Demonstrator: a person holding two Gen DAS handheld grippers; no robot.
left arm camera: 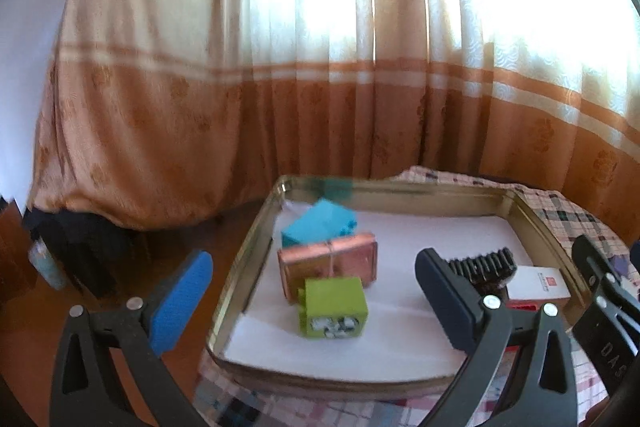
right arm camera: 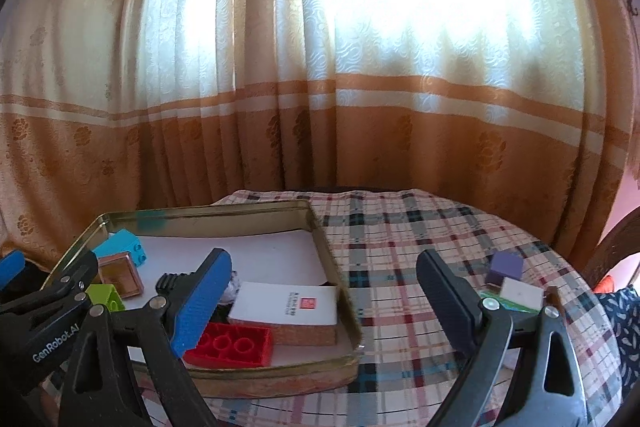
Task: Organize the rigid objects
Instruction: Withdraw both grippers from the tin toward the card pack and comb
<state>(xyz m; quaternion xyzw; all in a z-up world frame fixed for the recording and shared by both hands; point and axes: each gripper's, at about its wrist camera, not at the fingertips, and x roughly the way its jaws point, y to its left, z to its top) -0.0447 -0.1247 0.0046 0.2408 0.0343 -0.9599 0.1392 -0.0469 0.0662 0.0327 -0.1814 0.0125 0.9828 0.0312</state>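
Your left gripper (left arm camera: 314, 301) is wide open and holds nothing; it hangs above the near left part of the tin (left arm camera: 240, 255), with its blue finger outside the tin's left wall. Your right gripper (right arm camera: 324, 301) is also wide open and empty; its blue finger is over the tin's near right corner, its black finger over the cloth (right arm camera: 400, 227).

Inside the tin, along the left wall, you have three things in a row: the green brick (left arm camera: 334, 305) nearest to you, the copper box (left arm camera: 328, 261) touching it behind, and the blue brick (left arm camera: 318, 223) leaning on the box near the far left corner. In the near right corner lie the white box (right arm camera: 288, 303) and, just beside it toward you, the red brick (right arm camera: 232, 343); a black comb (left arm camera: 482, 265) lies touching the white box on its left.

Outside the tin, on the cloth near the table's right edge, a purple block (right arm camera: 506, 265) and a white block (right arm camera: 522, 293) stand touching each other.
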